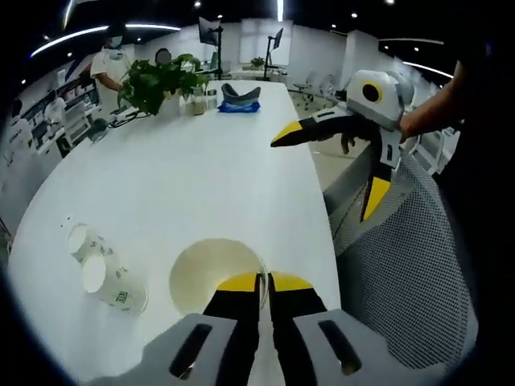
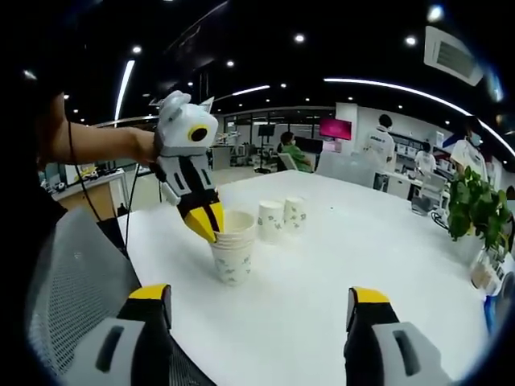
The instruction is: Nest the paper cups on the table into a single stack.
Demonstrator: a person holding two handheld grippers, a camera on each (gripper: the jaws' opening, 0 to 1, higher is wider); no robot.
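The left gripper pinches the rim of the paper cup stack at lower centre of the white tabletop. The right gripper has jaws spread wide. Two single cups stand just behind the stack.
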